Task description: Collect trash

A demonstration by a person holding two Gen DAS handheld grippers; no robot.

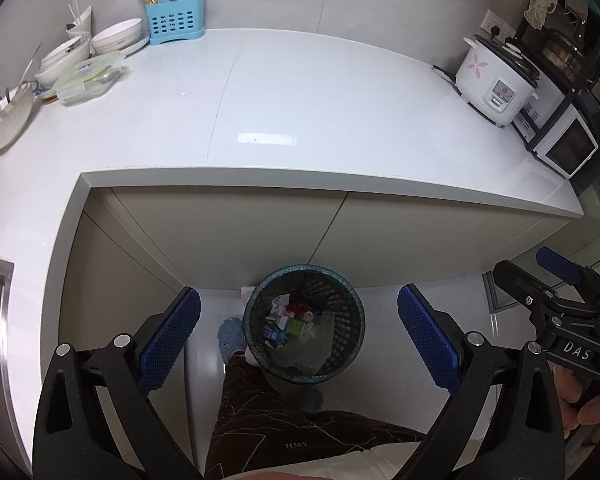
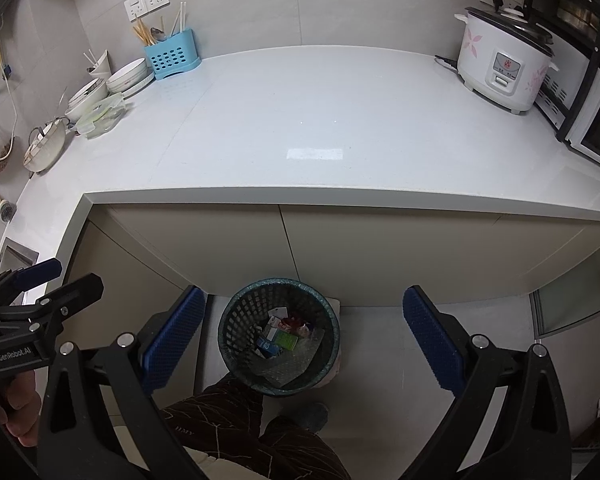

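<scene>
A dark mesh waste basket [image 1: 350, 336] [image 2: 236, 320] stands on the floor against the cabinet below the counter. Small cartons, wrappers and a clear plastic sheet [image 1: 290, 322] [image 2: 284, 334] lie inside it. My left gripper [image 1: 299, 338] hangs open high above the basket, nothing between its blue pads. My right gripper [image 2: 304, 340] is open too, also above the basket and empty. Each gripper shows at the edge of the other's view, held by a hand.
The white counter [image 1: 300, 112] [image 2: 300, 120] runs across both views. Bowls and a lidded container [image 1: 88, 76] sit at its left, a blue utensil caddy [image 1: 175, 20] at the back, a rice cooker [image 2: 504, 68] and microwave [image 2: 592, 124] at right. The person's legs and blue slippers [image 1: 230, 336] stand beside the basket.
</scene>
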